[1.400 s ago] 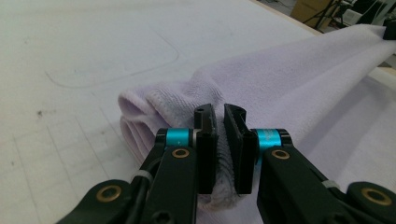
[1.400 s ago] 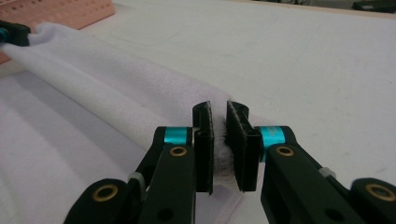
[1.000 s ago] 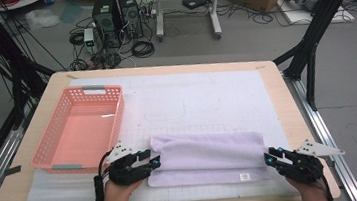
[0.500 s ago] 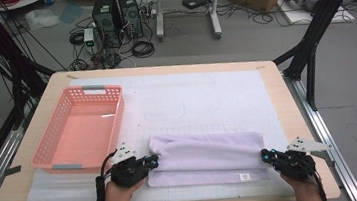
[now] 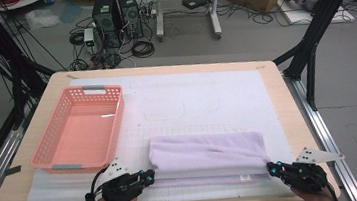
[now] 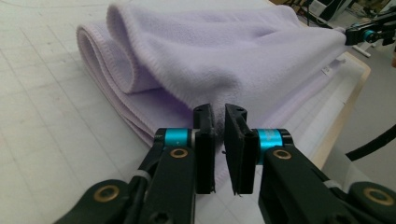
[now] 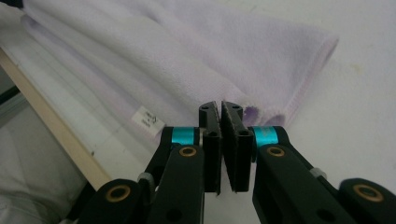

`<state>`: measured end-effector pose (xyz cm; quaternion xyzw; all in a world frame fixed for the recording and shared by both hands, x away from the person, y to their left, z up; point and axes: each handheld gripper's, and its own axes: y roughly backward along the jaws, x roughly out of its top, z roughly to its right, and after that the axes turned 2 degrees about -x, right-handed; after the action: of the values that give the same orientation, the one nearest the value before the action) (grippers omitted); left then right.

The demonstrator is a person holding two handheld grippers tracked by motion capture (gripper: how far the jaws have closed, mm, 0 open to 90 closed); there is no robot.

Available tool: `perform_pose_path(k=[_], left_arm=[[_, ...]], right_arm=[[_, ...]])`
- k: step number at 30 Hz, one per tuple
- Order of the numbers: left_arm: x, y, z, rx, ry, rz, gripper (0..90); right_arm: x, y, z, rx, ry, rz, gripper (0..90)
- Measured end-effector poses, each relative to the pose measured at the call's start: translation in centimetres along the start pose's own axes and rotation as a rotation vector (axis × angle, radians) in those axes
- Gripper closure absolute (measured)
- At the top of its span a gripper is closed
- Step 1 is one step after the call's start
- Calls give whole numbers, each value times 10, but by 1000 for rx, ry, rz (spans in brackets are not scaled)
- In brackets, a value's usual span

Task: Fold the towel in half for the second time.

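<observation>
Your folded lilac towel (image 5: 206, 158) lies lengthwise across the near edge of the white mat (image 5: 206, 97), with your left gripper (image 5: 147, 176) pinching its left end and your right gripper (image 5: 272, 167) its right end, both jaws having just eased slightly

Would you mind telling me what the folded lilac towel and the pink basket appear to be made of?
The folded lilac towel looks like soft fleece or microfibre: matte, fuzzy nap, stitched hem, small sewn label. The pink basket seems to be moulded plastic: smooth, slightly glossy, with perforated lattice walls and grey handle grips.
</observation>
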<state>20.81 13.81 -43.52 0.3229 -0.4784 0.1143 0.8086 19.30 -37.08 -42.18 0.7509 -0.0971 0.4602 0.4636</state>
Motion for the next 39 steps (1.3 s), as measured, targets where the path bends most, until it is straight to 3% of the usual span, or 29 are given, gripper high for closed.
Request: perform_pose_path(k=[2, 4, 6, 9, 15, 19, 23, 25, 26, 27, 28, 32, 37, 39], left_arm=[[5, 1, -1, 12, 21, 40, 552], [12, -1, -3, 35, 3, 56, 500], [19, -5, -8, 48, 13, 58, 461], [28, -14, -16, 68, 38, 64, 446], [50, -37, -38, 108, 72, 21, 446], [56, -55, -51, 106, 124, -49, 460], [56, -72, -54, 105, 128, -118, 478], [55, -79, -55, 107, 126, -152, 538], [54, -80, -55, 99, 110, -157, 642], [55, -81, -54, 101, 109, -151, 711], [56, -80, -55, 101, 100, -141, 751], [62, -75, -59, 114, 125, -44, 805], [67, -73, -60, 133, 110, 3, 776], [69, -72, -58, 143, 121, 10, 672]], right_arm=[[0, 4, 1, -25, -15, 28, 697], [2, 9, 6, -28, -52, 98, 646], [7, 10, 9, -48, -67, 155, 632], [15, 0, 13, -101, -73, 164, 628], [35, -34, 21, -201, -67, 111, 574], [45, -56, 28, -172, -45, 64, 593], [49, -79, 27, -153, 7, -7, 588], [49, -89, 27, -174, 37, -49, 619], [49, -92, 28, -177, 40, -50, 696], [50, -92, 29, -174, 39, -44, 806], [52, -92, 30, -172, 31, -45, 854], [58, -89, 34, -204, -7, 12, 880], [64, -90, 39, -273, -43, 79, 880], [64, -93, 38, -278, -53, 64, 823]])
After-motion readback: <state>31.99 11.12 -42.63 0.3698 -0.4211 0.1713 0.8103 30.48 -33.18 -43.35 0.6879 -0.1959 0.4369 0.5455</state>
